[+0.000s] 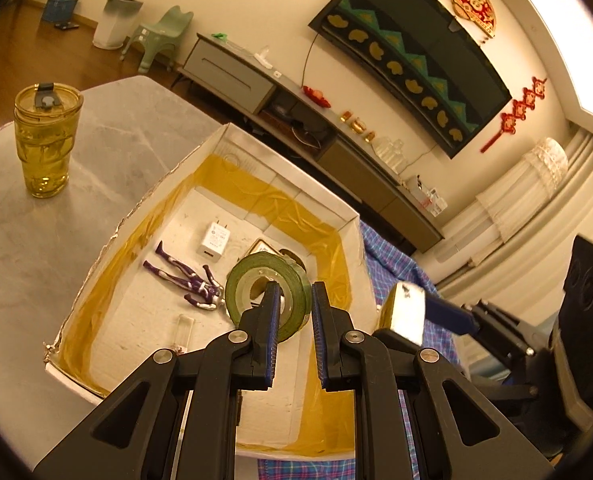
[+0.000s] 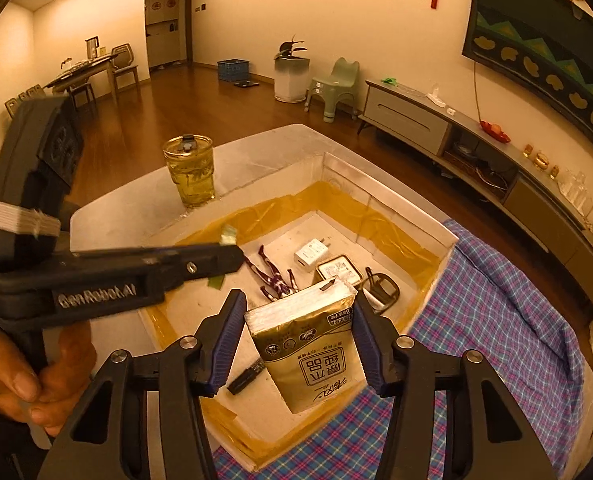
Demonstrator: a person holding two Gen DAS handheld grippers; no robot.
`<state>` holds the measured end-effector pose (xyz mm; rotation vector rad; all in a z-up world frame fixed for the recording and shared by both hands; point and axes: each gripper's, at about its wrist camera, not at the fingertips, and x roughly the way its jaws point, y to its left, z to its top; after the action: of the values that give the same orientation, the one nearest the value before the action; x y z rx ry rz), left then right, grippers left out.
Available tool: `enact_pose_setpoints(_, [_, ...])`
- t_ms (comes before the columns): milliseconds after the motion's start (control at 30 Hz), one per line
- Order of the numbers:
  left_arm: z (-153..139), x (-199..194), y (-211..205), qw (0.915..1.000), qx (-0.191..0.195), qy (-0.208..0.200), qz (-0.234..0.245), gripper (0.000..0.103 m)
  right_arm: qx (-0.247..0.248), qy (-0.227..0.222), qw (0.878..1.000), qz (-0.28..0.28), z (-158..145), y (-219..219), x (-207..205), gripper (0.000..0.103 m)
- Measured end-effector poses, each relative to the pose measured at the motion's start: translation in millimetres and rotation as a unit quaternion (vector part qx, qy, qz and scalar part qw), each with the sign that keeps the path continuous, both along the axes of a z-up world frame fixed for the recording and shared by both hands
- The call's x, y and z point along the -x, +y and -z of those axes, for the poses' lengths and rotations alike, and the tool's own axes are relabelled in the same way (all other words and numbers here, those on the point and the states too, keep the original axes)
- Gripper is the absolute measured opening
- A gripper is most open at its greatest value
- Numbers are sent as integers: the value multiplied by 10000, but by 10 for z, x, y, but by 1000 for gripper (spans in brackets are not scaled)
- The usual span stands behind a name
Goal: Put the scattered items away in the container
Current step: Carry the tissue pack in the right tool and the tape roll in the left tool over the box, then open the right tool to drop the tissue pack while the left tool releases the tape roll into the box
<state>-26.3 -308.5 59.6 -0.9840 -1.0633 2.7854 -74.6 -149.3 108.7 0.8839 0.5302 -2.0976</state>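
Left wrist view: the left claw pinches the rim of a green tape roll over the white box, one finger through the roll's hole. Inside lie a purple toy figure at ten o'clock from the roll and a white charger at eleven. Right wrist view: the right claw spans a gold tissue pack above the box's near corner; whether its pads press the pack I cannot tell. A lidded cup stands on the surface at ten o'clock.
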Motion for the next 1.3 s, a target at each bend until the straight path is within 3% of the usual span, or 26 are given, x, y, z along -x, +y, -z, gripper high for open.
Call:
enact_pose_setpoints(267, [142,75,46,9991,-39,-330,244,16,-109,-855,9963,18,332,-16,256,54])
enact_pose_setpoints(467, [277,146,138,9967,87,-648,485,16,-258,-1071,9939,-106,480,-19,337,54])
enact_pose_setpoints(700, [311,146,213,9942,437,-839,515,16,-604,-986,9928,-320,578,-61,355,54])
enact_pose_setpoints(1033, [301,136,231,9937,501,-872,497,17,-1075,-576,9911,-526,691,-117,248,55])
enact_pose_setpoints(1300, [281,137,287,9935,518,-815,600,35,-1108,-586,9914,-371,718,-57,305,58])
